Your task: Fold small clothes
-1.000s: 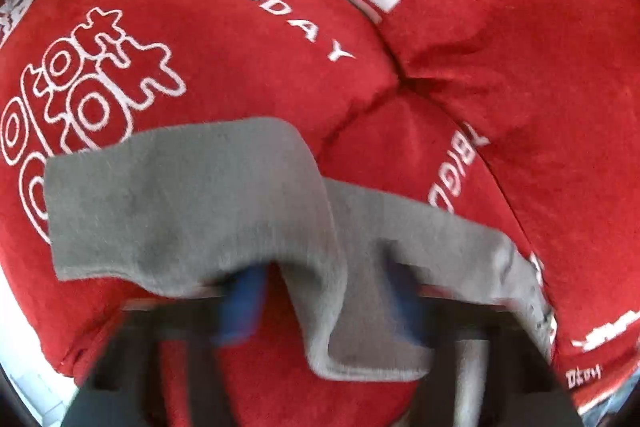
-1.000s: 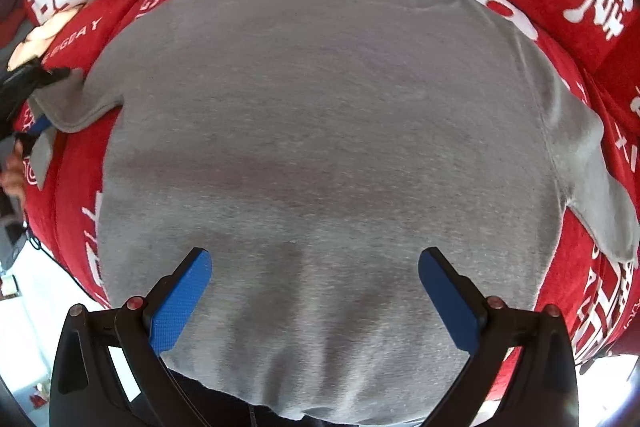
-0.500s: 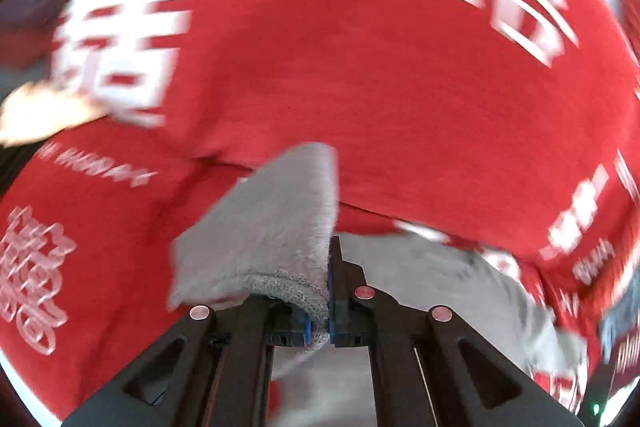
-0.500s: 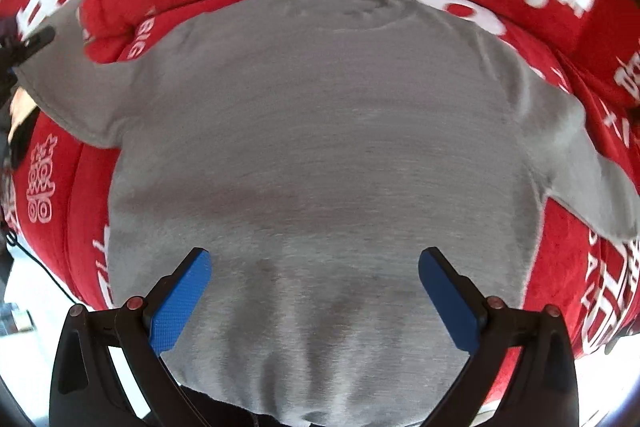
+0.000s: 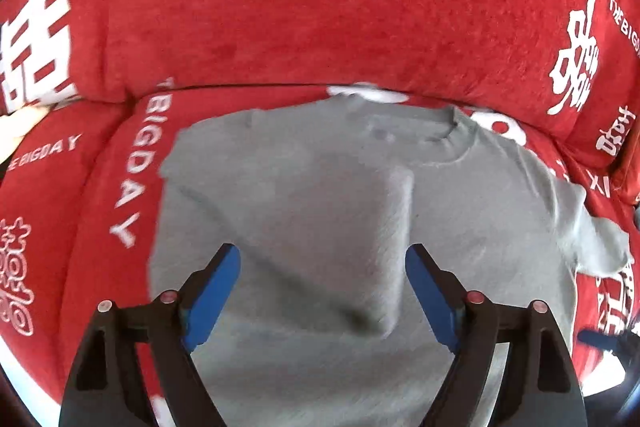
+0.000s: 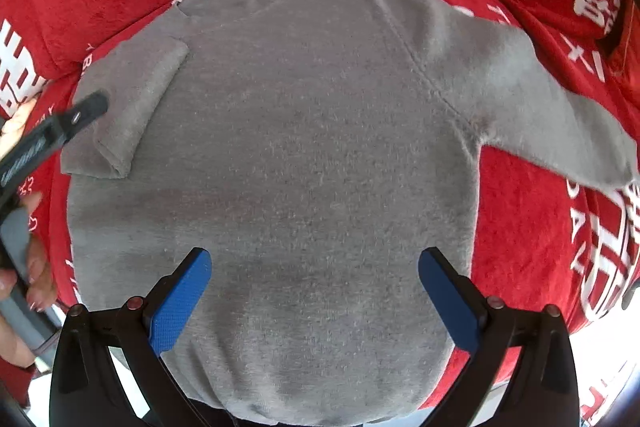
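A small grey sweater lies flat on a red sofa cover, neck towards the backrest. Its left sleeve is folded in over the body; it also shows in the left wrist view. The other sleeve stretches out to the right. My left gripper is open and empty just above the folded sleeve; its finger shows at the left edge of the right wrist view. My right gripper is open and empty over the sweater's lower part.
The red sofa cover with white lettering covers the seat and backrest behind the sweater. A hand holds the left gripper's handle at the left edge. A pale floor strip shows past the sofa's front edge.
My left gripper carried the left sleeve in over the sweater's body, opened and let it go. The right gripper stayed open and drew slightly closer to the sweater.
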`<state>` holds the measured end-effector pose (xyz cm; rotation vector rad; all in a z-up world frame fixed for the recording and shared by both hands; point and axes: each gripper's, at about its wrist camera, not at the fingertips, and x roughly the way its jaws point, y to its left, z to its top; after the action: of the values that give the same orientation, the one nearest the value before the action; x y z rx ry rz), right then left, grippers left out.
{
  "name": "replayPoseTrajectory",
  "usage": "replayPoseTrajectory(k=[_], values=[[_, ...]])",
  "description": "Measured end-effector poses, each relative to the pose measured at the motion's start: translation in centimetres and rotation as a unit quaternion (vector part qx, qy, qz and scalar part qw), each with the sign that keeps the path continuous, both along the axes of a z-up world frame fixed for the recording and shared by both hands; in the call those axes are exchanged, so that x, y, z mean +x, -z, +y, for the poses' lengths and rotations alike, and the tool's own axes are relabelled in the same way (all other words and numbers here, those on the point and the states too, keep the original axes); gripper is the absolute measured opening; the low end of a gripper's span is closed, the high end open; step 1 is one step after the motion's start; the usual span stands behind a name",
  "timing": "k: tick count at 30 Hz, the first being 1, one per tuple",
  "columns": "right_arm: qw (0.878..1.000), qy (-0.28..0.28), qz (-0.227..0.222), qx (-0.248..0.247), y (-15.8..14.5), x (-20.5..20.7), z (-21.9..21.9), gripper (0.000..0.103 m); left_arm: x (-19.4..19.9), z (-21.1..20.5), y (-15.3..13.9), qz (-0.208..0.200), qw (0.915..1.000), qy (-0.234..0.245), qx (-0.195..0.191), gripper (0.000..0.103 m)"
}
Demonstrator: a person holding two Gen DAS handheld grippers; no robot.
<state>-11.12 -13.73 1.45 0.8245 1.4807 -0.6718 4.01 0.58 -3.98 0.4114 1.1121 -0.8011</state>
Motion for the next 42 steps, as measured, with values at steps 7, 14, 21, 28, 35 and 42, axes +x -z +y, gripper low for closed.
replayPoseTrajectory(k=[7,14,21,28,35,42], values=[[0.99,-0.111,-0.071,-0.046,-1.9,9.5,-0.2,0.103,5.6,7.1,0.2,-0.002,0.995,-0.095,0.031,0.085],[0.967,-0.23,-0.098,-0.05,1.8,23.3,2.2,0.103,9.3,12.3,4.0,0.063,0.9811,-0.173,0.061,0.085],[0.95,-0.304,-0.055,-0.046,7.7,29.0,7.0,0.066,9.8,14.1,4.3,0.078,0.9831,-0.157,0.054,0.085],[0.972,-0.13,-0.193,-0.025,1.7,23.4,0.4,0.011,11.7,11.4,3.1,0.07,0.9881,-0.133,0.034,0.085],[0.967,0.118,-0.226,0.012,1.6,9.2,-8.0,0.016,14.6,6.4,3.7,0.073,0.9913,-0.104,0.034,0.085],[0.925,0.279,-0.24,0.092,5.1,-0.8,-9.4,0.085,16.2,2.3,6.2,0.103,0.9902,-0.083,0.044,0.085]])
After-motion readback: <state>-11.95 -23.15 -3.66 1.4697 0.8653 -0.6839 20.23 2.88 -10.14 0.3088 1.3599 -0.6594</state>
